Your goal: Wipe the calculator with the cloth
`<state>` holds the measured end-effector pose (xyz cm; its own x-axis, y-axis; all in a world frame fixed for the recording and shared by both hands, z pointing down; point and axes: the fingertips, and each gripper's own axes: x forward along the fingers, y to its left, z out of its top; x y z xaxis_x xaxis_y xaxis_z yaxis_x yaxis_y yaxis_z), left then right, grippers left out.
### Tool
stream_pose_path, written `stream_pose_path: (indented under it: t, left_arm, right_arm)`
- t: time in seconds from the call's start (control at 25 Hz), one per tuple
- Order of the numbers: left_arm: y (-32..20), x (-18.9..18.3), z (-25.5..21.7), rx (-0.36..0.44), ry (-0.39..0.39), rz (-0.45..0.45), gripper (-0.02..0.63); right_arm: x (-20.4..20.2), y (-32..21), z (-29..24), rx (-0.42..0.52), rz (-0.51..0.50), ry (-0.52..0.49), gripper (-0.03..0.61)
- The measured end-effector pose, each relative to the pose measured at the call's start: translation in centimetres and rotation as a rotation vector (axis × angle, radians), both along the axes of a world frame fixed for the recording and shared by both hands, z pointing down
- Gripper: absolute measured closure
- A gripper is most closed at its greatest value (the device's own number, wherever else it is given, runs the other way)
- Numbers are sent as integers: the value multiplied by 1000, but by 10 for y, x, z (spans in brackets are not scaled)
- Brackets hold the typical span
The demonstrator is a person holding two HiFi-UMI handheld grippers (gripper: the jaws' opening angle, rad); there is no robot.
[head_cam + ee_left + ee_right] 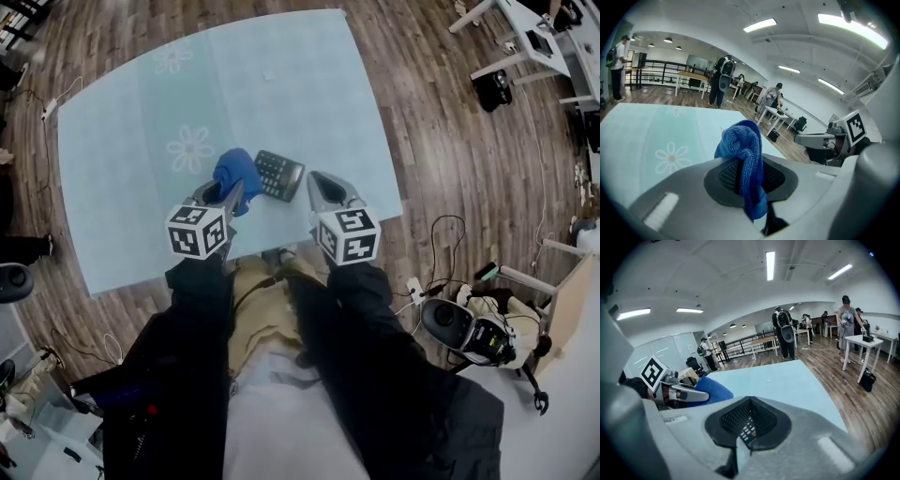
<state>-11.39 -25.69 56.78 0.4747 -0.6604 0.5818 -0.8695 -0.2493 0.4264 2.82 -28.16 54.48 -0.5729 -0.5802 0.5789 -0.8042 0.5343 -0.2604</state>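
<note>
Gripping a bunched blue cloth [236, 172] in the left gripper [232, 190], jaws clamped on its middle. In the left gripper view, knotted up above the pads [726, 176], with a tail hanging down behind. Held low over the desk [122, 141], just left of the black calculator [279, 174]; touching its left edge or just short of it, cannot tell which.

Pinching the calculator's right edge with the right gripper [316, 184], jaws drawn almost together. Only a sliver of keys [747, 430] showing in the narrow slot between them.

Placed near the desk's front edge, on a pale blue-green cover printed with white daisies [190, 148]. Tilted or flat on the cover, hard to say. Grippers side by side, near each other, with calculator and cloth between their tips.
</note>
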Motion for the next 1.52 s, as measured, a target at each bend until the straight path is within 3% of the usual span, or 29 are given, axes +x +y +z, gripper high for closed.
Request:
stream_pose_path:
  t: [0.16,0.36,0.6,0.76,1.16,1.52]
  left_arm:
    - [5,3,22,-63,-20,38,552]
    - [16,3,40,-127,-150,102,552]
    - [-21,-5,76,-177,-240,176,552]
    - [-26,16,104,-219,-279,259,552]
    - [4,84,135,-295,-218,380,552]
    - [5,130,126,-316,-10,424,552]
  right_arm:
    - [-9,6,26,-64,-10,31,577]
    - [-5,21,27,-95,-1,35,578]
    - [0,-5,57,-148,34,86,578]
    - [5,-9,84,-199,36,133,577]
    - [35,23,75,-217,129,107,577]
    - [52,20,77,-227,180,96,577]
